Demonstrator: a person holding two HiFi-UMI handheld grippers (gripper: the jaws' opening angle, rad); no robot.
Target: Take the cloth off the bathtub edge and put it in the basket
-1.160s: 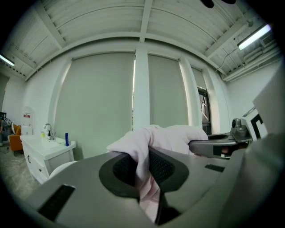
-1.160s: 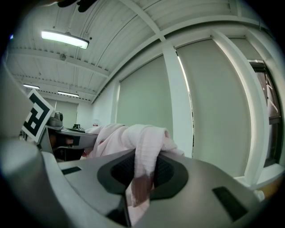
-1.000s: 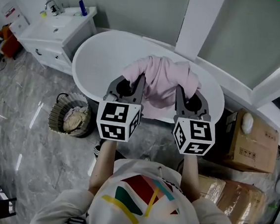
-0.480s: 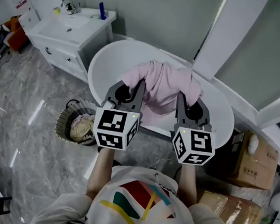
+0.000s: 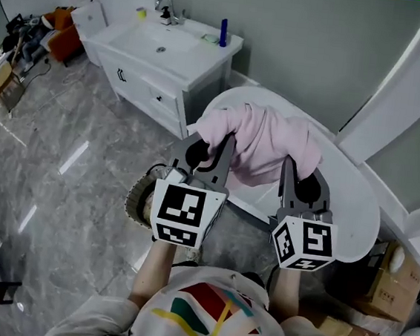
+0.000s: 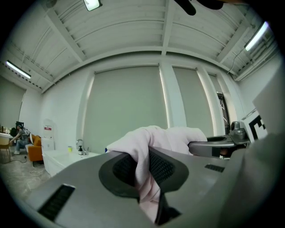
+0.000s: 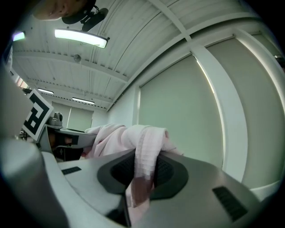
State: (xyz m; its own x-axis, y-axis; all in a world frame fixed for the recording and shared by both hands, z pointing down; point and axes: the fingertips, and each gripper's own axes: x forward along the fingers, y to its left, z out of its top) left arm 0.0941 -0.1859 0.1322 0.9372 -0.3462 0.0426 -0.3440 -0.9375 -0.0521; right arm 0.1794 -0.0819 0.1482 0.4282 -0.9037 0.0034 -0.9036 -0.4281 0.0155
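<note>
A pink cloth [image 5: 262, 138] hangs in the air above the white bathtub [image 5: 355, 208], stretched between both grippers. My left gripper [image 5: 213, 147] is shut on the cloth's left end; the fabric [image 6: 143, 153] is pinched between its dark pads. My right gripper [image 5: 300, 173] is shut on the right end, with the cloth [image 7: 144, 153] squeezed between its pads. Both grippers point upward and away. The woven basket [image 5: 141, 202] stands on the floor at the left, mostly hidden behind the left gripper's marker cube.
A white vanity with a sink [image 5: 166, 51] stands at the back left, a blue bottle [image 5: 223, 32] on it. Cardboard boxes [image 5: 395, 287] sit at the right. Grey marble floor [image 5: 60, 177] spreads to the left. Clutter lies at the far left [image 5: 14, 46].
The head view has swung left: bathtub and boxes shifted right, the vanity came closer to centre. Both grippers still hold the cloth raised, and the basket is now hidden behind the left cube.
</note>
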